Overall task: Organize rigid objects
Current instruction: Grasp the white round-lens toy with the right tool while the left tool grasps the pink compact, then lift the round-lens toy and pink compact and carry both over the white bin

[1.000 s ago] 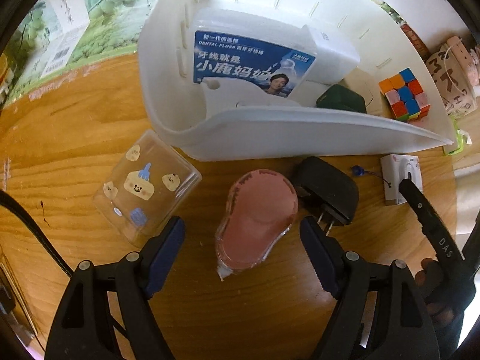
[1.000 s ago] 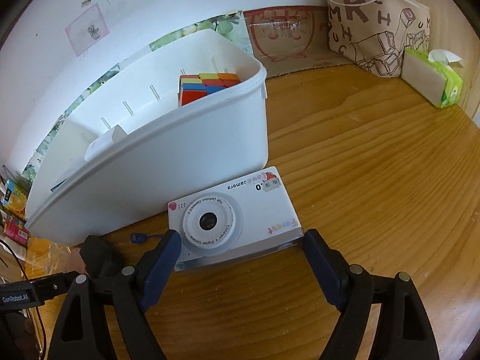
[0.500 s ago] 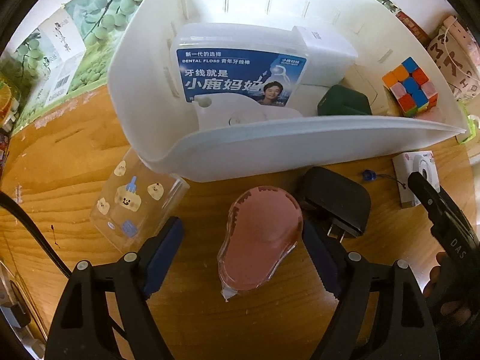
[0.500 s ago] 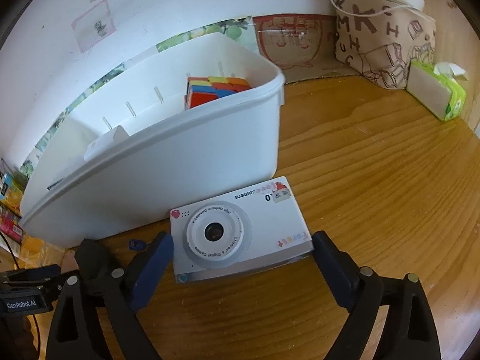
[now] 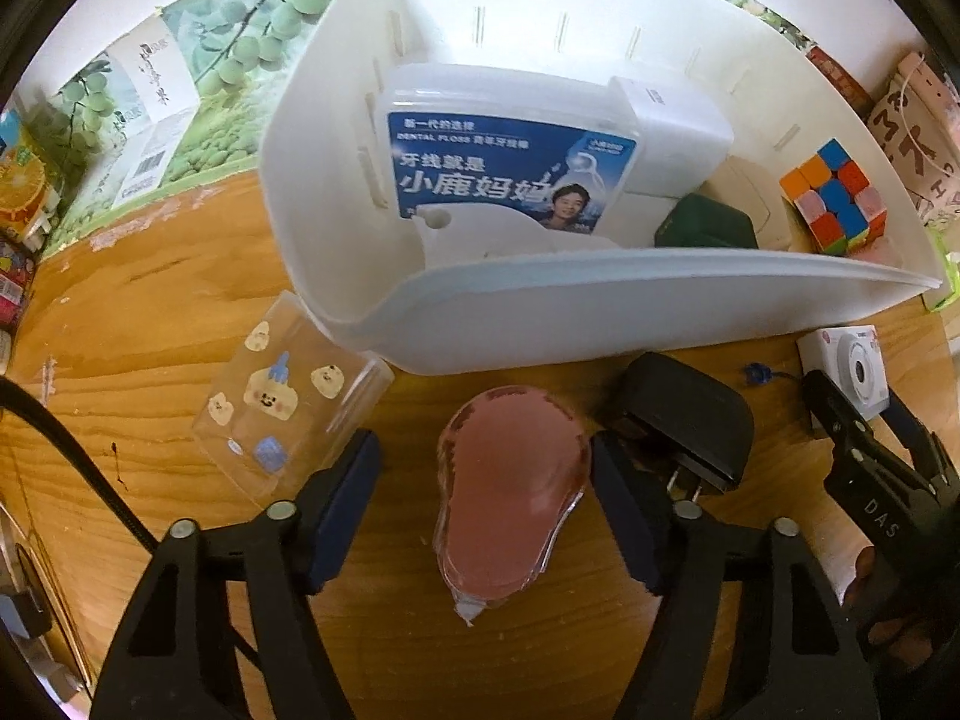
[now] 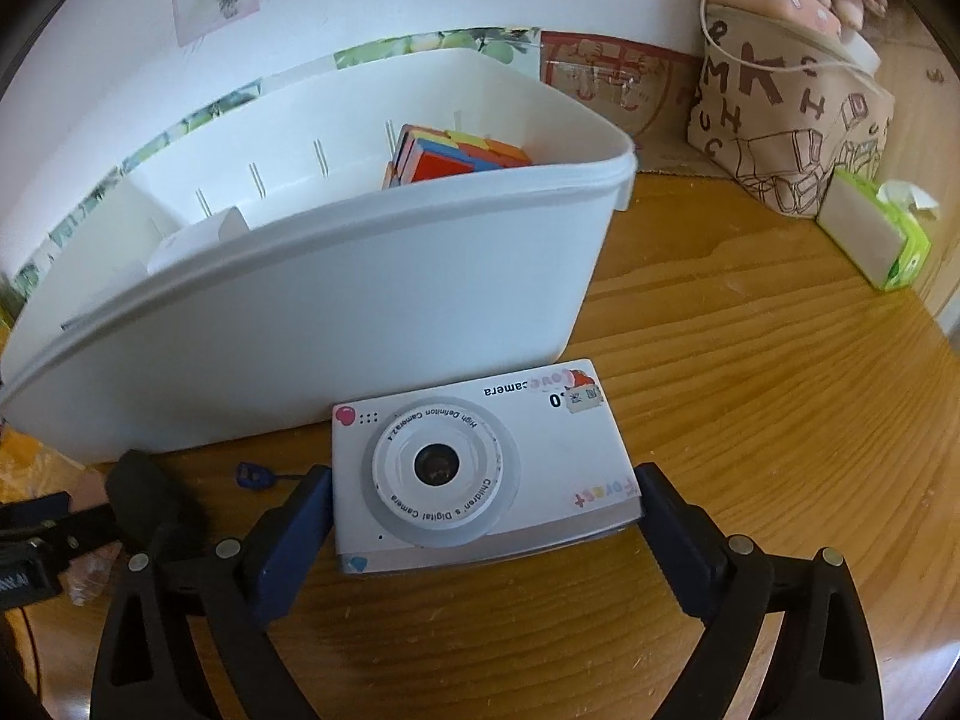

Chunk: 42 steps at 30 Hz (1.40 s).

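Observation:
A pink tape dispenser in a clear shell lies on the wooden table, between the fingers of my left gripper. Its jaws are closing; the right pad is at the dispenser's edge, the left pad still stands apart. A white children's camera lies flat in front of the white bin. My right gripper straddles it, jaws opening, pads close beside its short sides. The bin holds a dental floss box, a colour cube and a dark green box.
A black plug charger lies right of the dispenser, touching the bin. A clear sticker case lies to the left. A tissue pack and a lettered bag stand at the back right, by the wall.
The left jaws have narrowed around the pink dispenser. The right gripper has come down closer over the camera, and its wider jaws now flank the camera's sides.

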### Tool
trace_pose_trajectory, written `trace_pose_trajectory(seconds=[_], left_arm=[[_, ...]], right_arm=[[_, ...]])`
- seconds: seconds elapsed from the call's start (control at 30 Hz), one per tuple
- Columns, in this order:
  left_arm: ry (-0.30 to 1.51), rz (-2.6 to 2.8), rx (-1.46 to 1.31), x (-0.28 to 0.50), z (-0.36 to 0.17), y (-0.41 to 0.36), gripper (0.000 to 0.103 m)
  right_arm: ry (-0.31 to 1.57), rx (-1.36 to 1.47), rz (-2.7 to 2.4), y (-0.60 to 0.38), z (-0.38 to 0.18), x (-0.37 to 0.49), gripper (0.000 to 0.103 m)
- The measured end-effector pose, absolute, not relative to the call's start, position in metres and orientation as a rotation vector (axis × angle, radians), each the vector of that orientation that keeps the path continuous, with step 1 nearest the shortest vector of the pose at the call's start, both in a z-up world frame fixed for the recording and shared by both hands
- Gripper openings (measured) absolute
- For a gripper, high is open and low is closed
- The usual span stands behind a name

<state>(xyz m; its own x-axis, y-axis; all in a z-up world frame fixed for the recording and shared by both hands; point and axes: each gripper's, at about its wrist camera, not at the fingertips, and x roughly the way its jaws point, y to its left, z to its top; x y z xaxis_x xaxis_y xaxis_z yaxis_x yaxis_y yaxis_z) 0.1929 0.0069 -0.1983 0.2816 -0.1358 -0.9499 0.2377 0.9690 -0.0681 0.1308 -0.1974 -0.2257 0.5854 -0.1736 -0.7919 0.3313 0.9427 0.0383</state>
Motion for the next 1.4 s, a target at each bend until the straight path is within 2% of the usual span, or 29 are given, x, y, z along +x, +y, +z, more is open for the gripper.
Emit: trace_pose_trajectory(seconds=[0.13, 0.17, 0.9, 1.2, 1.4], left_arm=[[1.236, -0.224, 0.13, 0.192, -0.198, 0.006, 0.055], [1.232, -0.223, 0.123, 0.192, -0.198, 0.006, 0.055], [1.207, -0.143, -0.155, 0.17, -0.194, 0.069, 0.054], [1.105, -0.086, -0.296, 0.153, -0.18, 0.085, 0.054], [0.983, -0.026, -0.347, 0.144, -0.155, 0.087, 0.054]], right_arm=[[0.902, 0.16, -0.309, -0.195, -0.227, 0.131, 0.097], [0.901, 0.156, -0.307, -0.194, -0.228, 0.131, 0.097], [0.989, 0.193, -0.255, -0.195, -0.225, 0.102, 0.095], [1.01, 0.169, -0.157, -0.188, -0.21, 0.073, 0.095], [0.953, 0.055, -0.002, -0.171, -0.186, 0.059, 0.093]])
